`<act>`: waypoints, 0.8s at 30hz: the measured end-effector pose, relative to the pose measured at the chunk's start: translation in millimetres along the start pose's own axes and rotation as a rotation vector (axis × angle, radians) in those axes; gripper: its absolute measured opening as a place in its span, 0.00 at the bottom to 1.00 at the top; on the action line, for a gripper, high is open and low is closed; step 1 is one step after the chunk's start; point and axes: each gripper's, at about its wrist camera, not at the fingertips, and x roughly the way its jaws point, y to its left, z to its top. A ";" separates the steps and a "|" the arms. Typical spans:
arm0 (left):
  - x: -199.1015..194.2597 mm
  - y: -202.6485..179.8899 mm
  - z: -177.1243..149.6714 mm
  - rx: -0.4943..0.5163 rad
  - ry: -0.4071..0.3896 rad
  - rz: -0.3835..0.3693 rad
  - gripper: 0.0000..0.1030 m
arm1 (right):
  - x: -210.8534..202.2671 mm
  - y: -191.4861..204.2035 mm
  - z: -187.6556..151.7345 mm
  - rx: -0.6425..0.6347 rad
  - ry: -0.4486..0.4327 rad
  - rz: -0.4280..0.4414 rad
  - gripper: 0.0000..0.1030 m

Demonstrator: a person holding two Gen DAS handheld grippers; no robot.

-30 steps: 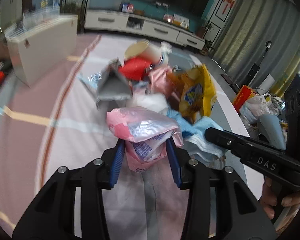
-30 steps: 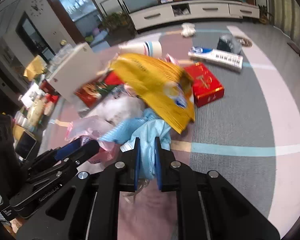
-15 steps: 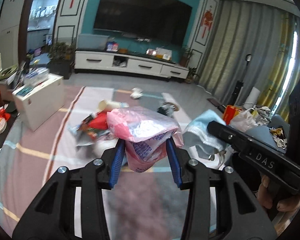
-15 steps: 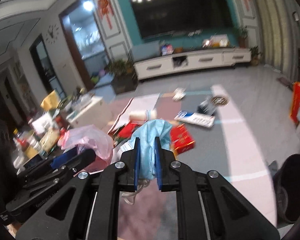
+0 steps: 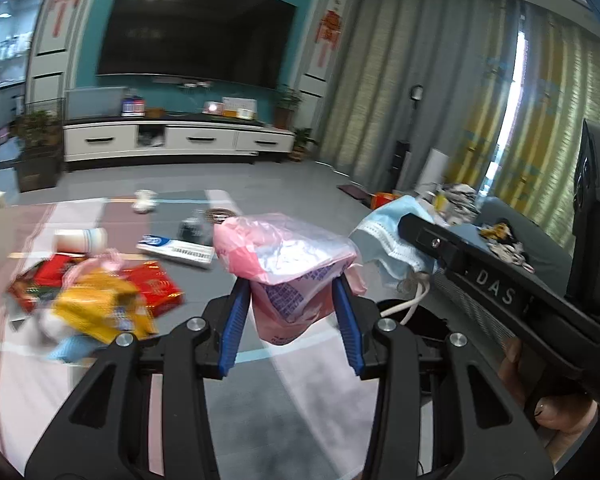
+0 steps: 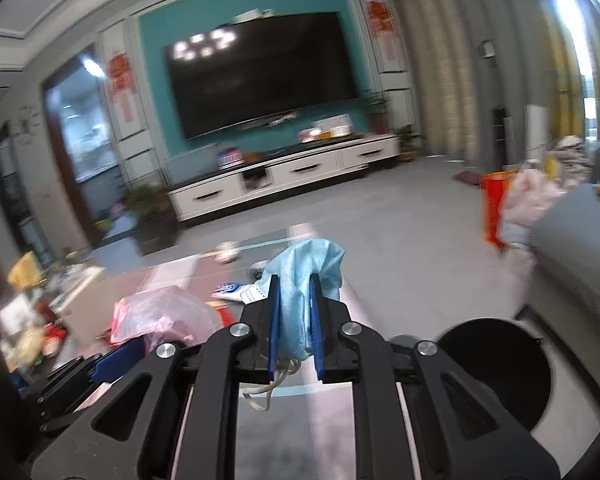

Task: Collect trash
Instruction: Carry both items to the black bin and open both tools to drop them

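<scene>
Left of the black bin (image 6: 496, 364), on the rug, lies the litter pile: a paper cup (image 5: 82, 238) on its side, red packets (image 5: 156, 288), a yellow snack bag (image 5: 100, 312) (blurred) and a toothpaste box (image 5: 176, 250) a little nearer the bin. Closer to the bin, the left gripper (image 5: 290, 292) is clamped on a pink plastic bag (image 5: 284, 256), its blue pads pressing the crumpled bag from both sides so that the bag's top bulges out above the fingers and its tail hangs below them. The bag is up in the air, clear of the rug, to the left of the bin and above its height. Just beside it, nearer the bin, the right gripper (image 6: 296, 312) is pinched tight on a blue face mask (image 6: 306, 270), the cloth standing up between the pads and the white ear loops (image 6: 266, 388) dangling under them. The mask too is off the floor, close to the bin's left rim (not over its mouth, as far as the right wrist view shows). A hand (image 5: 556, 420) grips the right gripper's handle. Beyond the bin to the right stand a grey sofa (image 6: 580, 256) and curtains (image 5: 420, 60).
</scene>
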 end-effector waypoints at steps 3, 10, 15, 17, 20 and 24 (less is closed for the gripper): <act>22.2 -22.6 -5.2 0.010 0.040 -0.067 0.42 | -6.0 -31.6 0.0 0.057 -0.015 -0.080 0.14; 76.0 -66.8 -20.7 0.001 0.149 -0.232 0.42 | -11.6 -99.9 -11.8 0.208 -0.006 -0.226 0.14; 122.7 -92.8 -37.9 -0.028 0.264 -0.331 0.42 | -10.5 -142.3 -28.7 0.309 0.033 -0.322 0.14; 142.9 -100.9 -44.7 -0.039 0.315 -0.369 0.42 | -5.7 -159.4 -35.7 0.357 0.068 -0.381 0.14; 166.5 -113.2 -56.4 -0.048 0.375 -0.405 0.42 | -1.8 -180.7 -47.5 0.418 0.110 -0.433 0.14; 192.8 -124.5 -73.4 -0.043 0.446 -0.405 0.42 | 8.6 -201.3 -62.8 0.484 0.171 -0.481 0.15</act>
